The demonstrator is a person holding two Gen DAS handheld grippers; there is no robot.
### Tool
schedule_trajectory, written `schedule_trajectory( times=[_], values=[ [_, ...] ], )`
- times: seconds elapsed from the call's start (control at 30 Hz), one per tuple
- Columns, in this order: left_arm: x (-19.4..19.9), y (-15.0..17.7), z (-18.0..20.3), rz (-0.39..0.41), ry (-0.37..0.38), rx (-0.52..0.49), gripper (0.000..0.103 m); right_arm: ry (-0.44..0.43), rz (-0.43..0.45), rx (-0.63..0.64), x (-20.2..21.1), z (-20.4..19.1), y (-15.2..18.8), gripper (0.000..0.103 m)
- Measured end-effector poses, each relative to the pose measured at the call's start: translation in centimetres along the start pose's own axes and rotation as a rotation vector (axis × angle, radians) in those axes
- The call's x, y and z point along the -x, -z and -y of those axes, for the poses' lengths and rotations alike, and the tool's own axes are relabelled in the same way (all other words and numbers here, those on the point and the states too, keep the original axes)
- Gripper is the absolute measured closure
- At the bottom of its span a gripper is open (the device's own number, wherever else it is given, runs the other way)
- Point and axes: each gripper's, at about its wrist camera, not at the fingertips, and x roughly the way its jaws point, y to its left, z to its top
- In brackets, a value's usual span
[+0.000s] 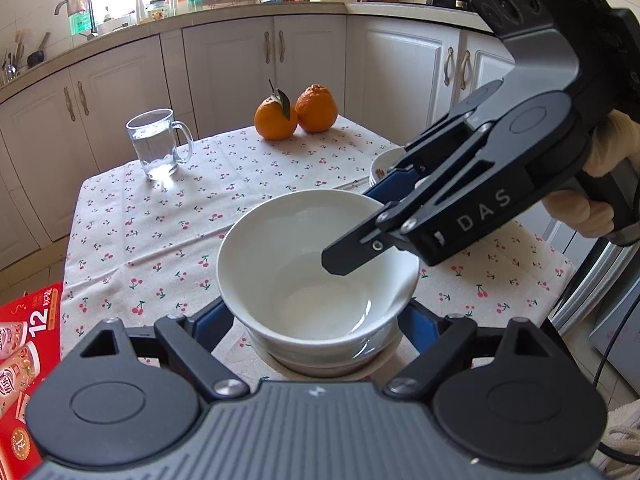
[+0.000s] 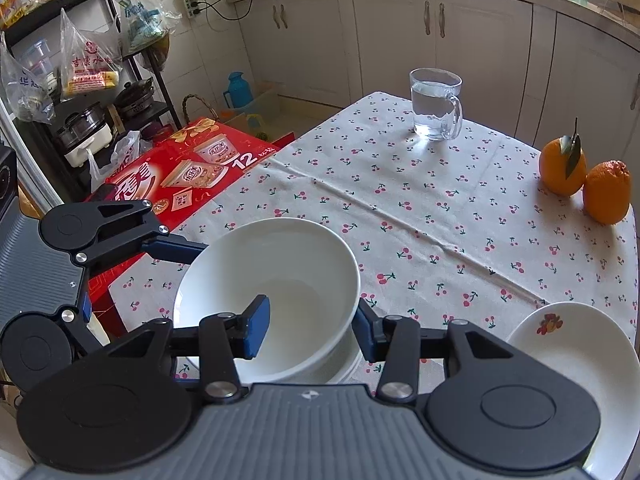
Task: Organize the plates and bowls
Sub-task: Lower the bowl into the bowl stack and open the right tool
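A white bowl (image 1: pixel 304 264) (image 2: pixel 280 264) rests on top of a second white dish (image 1: pixel 320 362) (image 2: pixel 346 362) on the cherry-print tablecloth (image 2: pixel 420 216). My left gripper (image 1: pixel 318 324) straddles the bowl low down, with both blue pads against its sides. One of its fingers (image 2: pixel 176 249) meets the bowl's left wall in the right wrist view. My right gripper (image 2: pixel 310 328) (image 1: pixel 356 228) is shut on the bowl's wall, one pad inside and one outside. A white plate (image 2: pixel 572 360) (image 1: pixel 382 162) with a small picture lies to the right.
A glass mug of water (image 1: pixel 160 144) (image 2: pixel 436 104) and two oranges (image 1: pixel 296 112) (image 2: pixel 584 180) stand at the table's far side. A red carton (image 2: pixel 188 172) (image 1: pixel 24 344) sits beside the table's left edge. White cabinets (image 1: pixel 240 72) lie beyond.
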Motion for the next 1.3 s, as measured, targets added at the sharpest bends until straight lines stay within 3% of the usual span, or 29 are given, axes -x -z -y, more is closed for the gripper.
schedule_trajectory(
  times=[0.93,1.13,1.2,1.3],
  values=[
    [-1.0,0.6,-0.6,-0.029,0.048,0.024,0.012,0.014,-0.008,0.006,-0.7,-0.1,1.1,0.047],
    [-0.7,0.8,-0.5,-0.017,0.041,0.008,0.011,0.015,0.009,0.001,-0.5,-0.1,1.0,0.04],
    [-0.4,0.9,-0.6,-0.011,0.041,-0.002,0.011,0.025,0.021,-0.001,-0.3,-0.1,0.9,0.029],
    [0.3,1.1,-0.8,-0.002,0.044,-0.013,0.009,0.034,0.043,-0.002,0.3,0.1,0.9,0.027]
  ],
)
